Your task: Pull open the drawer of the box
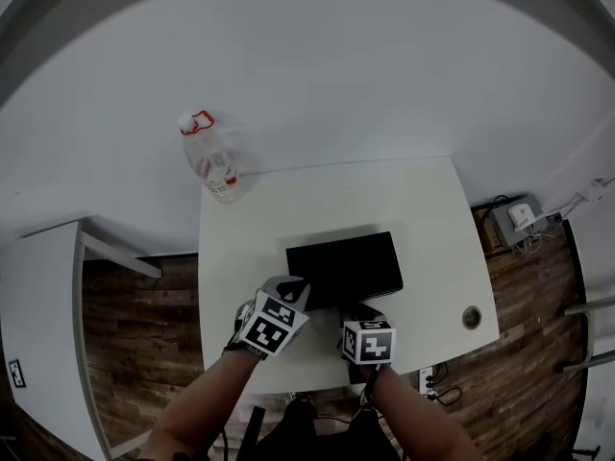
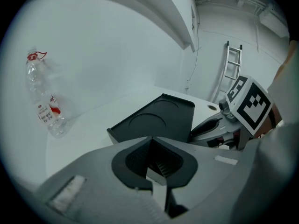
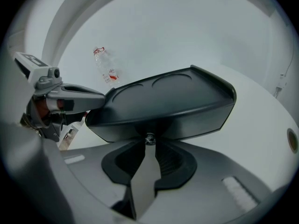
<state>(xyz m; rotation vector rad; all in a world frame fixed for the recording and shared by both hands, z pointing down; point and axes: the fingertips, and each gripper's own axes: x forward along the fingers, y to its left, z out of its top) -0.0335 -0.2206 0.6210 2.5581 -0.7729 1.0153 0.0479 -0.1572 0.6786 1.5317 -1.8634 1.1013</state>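
A flat black box (image 1: 344, 265) lies on the white table (image 1: 423, 209), its front toward me. In the right gripper view the box (image 3: 163, 101) fills the middle, and a small metal drawer knob (image 3: 149, 139) sits on its front face. My right gripper (image 3: 148, 146) has its jaws closed around that knob; in the head view the right gripper (image 1: 357, 310) is at the box's front edge. My left gripper (image 1: 293, 286) rests at the box's front left corner, shut and holding nothing (image 2: 150, 171). The box (image 2: 159, 118) lies just beyond it.
A clear plastic bottle (image 1: 216, 166) with a red cap ring stands at the table's far left corner. A round cable hole (image 1: 471, 317) is in the table's near right part. A second white desk (image 1: 38, 315) stands to the left over wooden floor. A ladder (image 2: 232, 71) leans on the far wall.
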